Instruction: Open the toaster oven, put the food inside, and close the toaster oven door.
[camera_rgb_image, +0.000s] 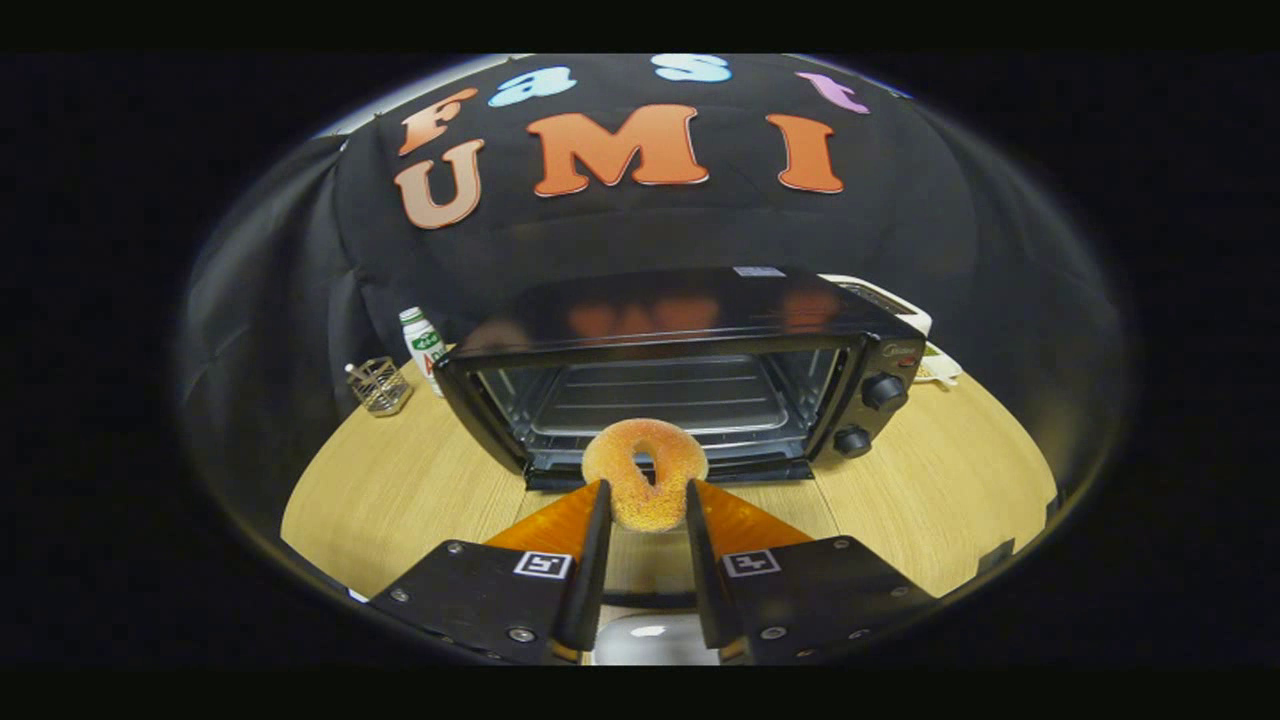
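A black toaster oven (700, 330) stands on the wooden table (420, 480), its door swung down open, so the wire rack (660, 395) inside shows. My gripper (646, 505) is shut on a sugared, orange-tan ring doughnut (645, 472), which stands upright between the fingertips, lifted above the table. The doughnut hangs just in front of the oven's open mouth, over the lowered door (740, 470). Two knobs (883, 392) sit on the oven's right panel.
A small bottle with a green label (424, 348) and a wire holder (380, 385) stand left of the oven. A white appliance (900, 305) sits behind the oven on the right. A white rounded object (655, 640) lies under the gripper.
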